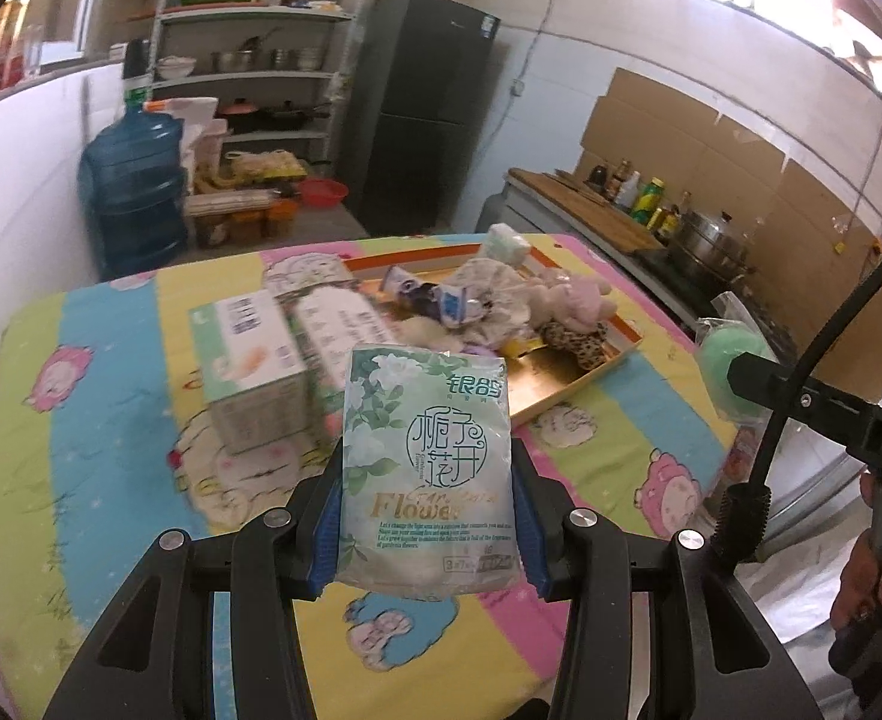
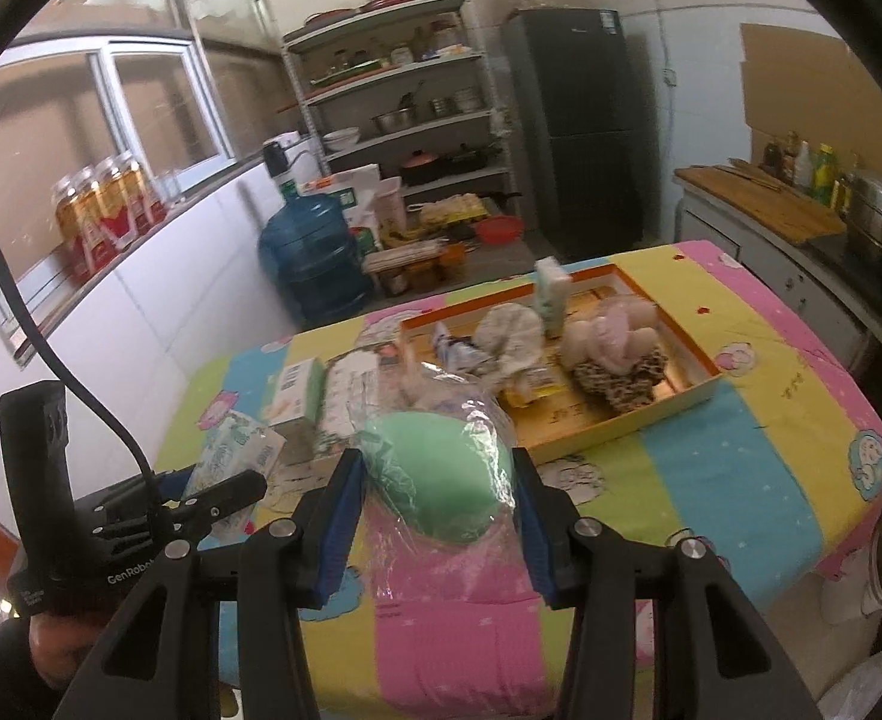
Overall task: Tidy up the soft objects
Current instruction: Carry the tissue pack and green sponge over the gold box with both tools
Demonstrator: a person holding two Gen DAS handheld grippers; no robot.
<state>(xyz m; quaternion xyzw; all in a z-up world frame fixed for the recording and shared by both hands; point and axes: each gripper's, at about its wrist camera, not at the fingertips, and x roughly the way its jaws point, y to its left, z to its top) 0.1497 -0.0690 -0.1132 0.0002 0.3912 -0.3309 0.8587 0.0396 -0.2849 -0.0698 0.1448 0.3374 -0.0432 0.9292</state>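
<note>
Daylit kitchen: dark fridge (image 2: 573, 126) beside metal shelving (image 2: 405, 96), white tiled walls (image 1: 15, 180).

tray (image 2: 690, 393) crowded; near tablecloth (image 2: 711, 480) free

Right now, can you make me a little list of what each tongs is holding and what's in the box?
left tongs: shut on the tissue pack, held upright above the table
right tongs: shut on the green sponge in plastic wrap
tray box: on the striped tablecloth, holding a plush toy, crumpled cloth and small packets
beside the tray: tissue boxes
</note>
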